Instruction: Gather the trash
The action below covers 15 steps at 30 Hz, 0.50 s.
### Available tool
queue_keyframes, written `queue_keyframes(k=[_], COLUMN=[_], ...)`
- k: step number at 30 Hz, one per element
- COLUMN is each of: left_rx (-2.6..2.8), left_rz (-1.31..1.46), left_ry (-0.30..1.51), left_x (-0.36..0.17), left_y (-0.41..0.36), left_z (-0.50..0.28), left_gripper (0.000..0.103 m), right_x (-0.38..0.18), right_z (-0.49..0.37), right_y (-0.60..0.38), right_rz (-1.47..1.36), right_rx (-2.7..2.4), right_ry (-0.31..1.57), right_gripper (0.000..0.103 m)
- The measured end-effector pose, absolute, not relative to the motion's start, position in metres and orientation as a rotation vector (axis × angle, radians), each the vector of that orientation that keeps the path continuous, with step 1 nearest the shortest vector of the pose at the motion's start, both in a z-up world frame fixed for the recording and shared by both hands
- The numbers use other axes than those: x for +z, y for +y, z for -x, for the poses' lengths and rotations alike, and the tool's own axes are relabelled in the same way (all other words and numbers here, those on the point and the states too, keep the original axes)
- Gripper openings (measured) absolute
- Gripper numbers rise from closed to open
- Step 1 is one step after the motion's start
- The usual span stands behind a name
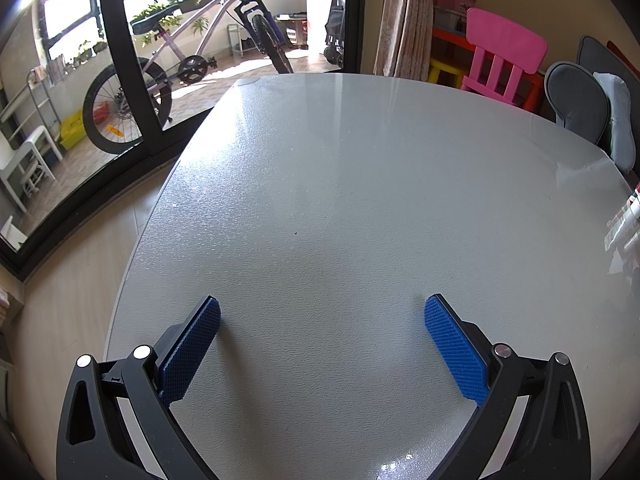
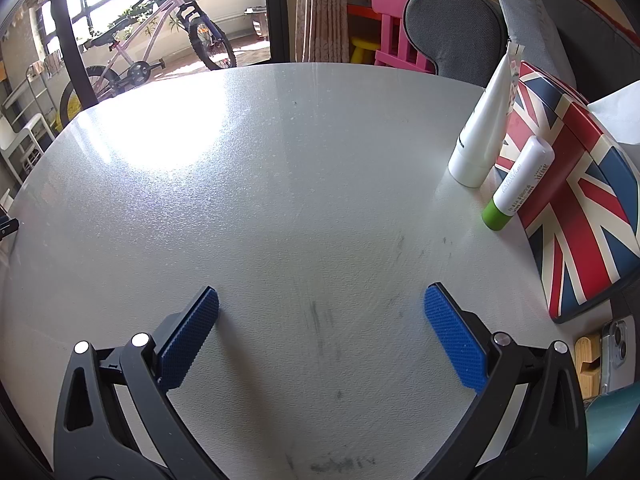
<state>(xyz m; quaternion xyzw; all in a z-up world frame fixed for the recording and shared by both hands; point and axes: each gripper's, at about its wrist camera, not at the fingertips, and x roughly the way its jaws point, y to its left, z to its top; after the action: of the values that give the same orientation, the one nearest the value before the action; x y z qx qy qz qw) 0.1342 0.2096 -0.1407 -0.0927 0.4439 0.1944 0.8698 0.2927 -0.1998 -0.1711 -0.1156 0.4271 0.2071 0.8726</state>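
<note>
My left gripper (image 1: 322, 312) hangs open over a bare grey table (image 1: 340, 184), nothing between its blue pads. My right gripper (image 2: 321, 304) is also open above the same table (image 2: 240, 200), empty. To its right stand a white tube (image 2: 482, 128) on its cap and a white stick with a green base (image 2: 516, 184), both leaning against a Union Jack tin (image 2: 576, 200). A white tissue (image 2: 618, 112) pokes up behind the tin. No loose trash shows on the tabletop in either view.
A phone (image 2: 618, 352) on a wooden stand (image 2: 588, 364) sits at the right edge, with a teal object (image 2: 612, 432) below. Grey chairs (image 2: 452, 28) and a pink child's chair (image 1: 504, 56) stand beyond the table. A bicycle (image 1: 180, 64) is behind the glass door.
</note>
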Motion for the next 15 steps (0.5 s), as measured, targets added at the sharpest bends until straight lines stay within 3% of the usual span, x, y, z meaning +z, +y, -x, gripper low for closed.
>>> queue_keyframes(k=[15], left_rx=[0.406], left_rz=[0.194], left_ry=[0.929], left_x=[-0.1412], left_y=[0.2104], left_z=[-0.1345], left_gripper=[0.097], right_x=[-0.1711], right_z=[-0.2927], right_y=[-0.1999], right_rz=[0.241], right_rx=[0.433], right_ry=[0.892], right_gripper=[0.1])
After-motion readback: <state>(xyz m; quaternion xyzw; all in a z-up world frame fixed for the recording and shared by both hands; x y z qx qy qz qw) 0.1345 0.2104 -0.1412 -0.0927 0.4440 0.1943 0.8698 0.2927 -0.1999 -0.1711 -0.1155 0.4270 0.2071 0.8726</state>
